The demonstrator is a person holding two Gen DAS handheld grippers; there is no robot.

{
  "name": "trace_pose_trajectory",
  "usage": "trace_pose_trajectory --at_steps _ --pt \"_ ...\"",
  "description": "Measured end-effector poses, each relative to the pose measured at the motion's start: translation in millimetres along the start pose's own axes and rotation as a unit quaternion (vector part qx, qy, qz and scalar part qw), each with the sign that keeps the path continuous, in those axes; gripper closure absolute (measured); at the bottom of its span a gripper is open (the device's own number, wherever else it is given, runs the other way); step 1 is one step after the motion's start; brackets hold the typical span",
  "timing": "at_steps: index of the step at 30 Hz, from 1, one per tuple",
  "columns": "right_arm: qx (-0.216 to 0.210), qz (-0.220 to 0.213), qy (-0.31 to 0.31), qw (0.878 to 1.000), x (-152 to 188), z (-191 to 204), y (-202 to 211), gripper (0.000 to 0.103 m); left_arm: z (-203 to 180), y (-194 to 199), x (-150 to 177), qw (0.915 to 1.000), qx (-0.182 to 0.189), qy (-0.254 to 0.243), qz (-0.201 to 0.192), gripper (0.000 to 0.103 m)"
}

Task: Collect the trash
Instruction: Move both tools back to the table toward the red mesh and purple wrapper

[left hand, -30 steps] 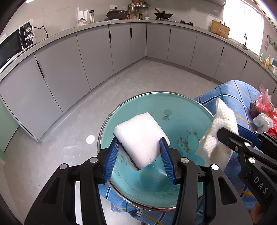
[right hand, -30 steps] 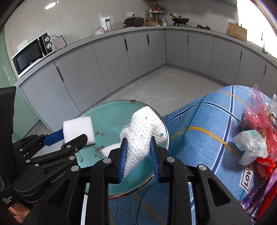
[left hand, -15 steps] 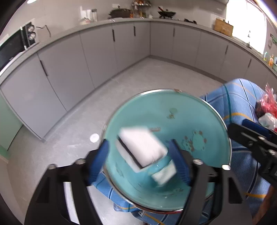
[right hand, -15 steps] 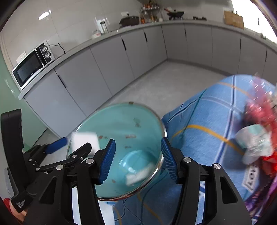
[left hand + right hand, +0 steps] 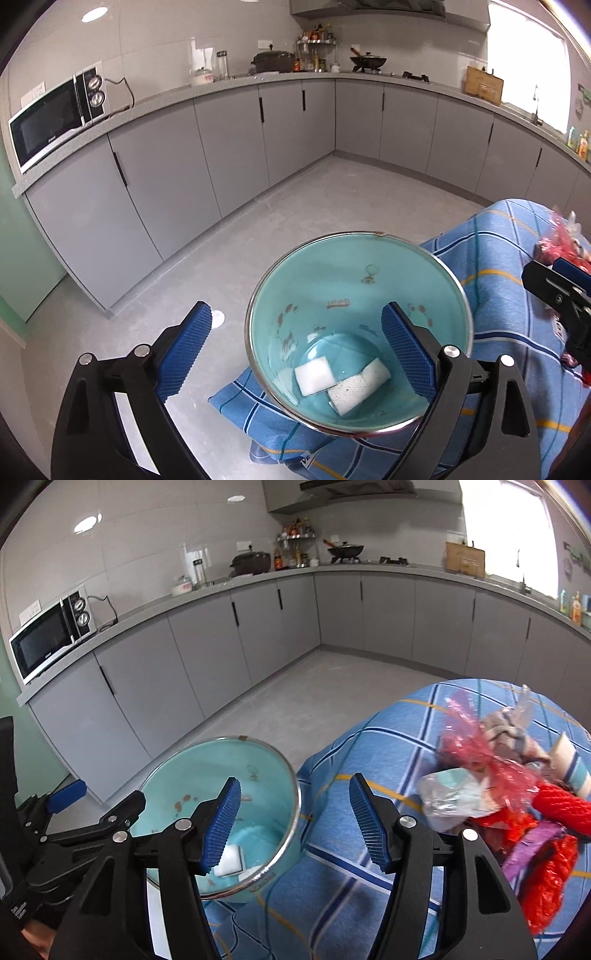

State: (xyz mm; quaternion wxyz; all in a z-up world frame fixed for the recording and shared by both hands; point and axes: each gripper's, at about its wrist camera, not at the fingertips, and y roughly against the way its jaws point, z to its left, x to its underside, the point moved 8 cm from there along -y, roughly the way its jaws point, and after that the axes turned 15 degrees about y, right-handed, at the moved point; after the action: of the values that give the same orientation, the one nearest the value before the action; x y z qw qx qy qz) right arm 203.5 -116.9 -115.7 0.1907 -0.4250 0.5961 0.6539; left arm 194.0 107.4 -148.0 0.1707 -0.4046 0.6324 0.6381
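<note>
A teal enamel basin with a steel rim stands at the edge of the blue checked tablecloth. A white sponge and a white textured cloth lie on its bottom. My left gripper is open and empty above the basin. My right gripper is open and empty, over the basin's right rim; the sponge shows between its fingers. A heap of trash, red net and clear plastic wrappers, lies on the cloth to the right.
The table edge drops to a grey floor beyond the basin. Grey cabinets run round the room, with a microwave on the counter at left. The right gripper's body shows at the right of the left wrist view.
Both grippers opened and let go: the sponge and the white cloth fell into the basin. Both grippers have lifted up and back from it.
</note>
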Motion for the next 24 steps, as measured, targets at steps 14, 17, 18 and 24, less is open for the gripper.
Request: trace_pose_trajectory --at_steps 14,17,18,24 --pt "0.06 -0.009 -0.059 0.996 24 -62 54 0.042 -54 44 11 0.9974 0.051 -0.047 -0.018 0.006" --pt "0.074 -0.015 -0.065 0.995 30 -72 68 0.042 -64 53 15 0.9964 0.061 -0.055 -0.021 0.006" --pt "0.078 -0.015 -0.068 0.995 32 -75 72 0.042 -67 56 16 0.996 0.065 -0.059 -0.022 0.006" --pt "0.094 -0.02 -0.086 0.992 44 -89 92 0.042 -91 75 30 0.9928 0.093 -0.075 -0.014 0.006"
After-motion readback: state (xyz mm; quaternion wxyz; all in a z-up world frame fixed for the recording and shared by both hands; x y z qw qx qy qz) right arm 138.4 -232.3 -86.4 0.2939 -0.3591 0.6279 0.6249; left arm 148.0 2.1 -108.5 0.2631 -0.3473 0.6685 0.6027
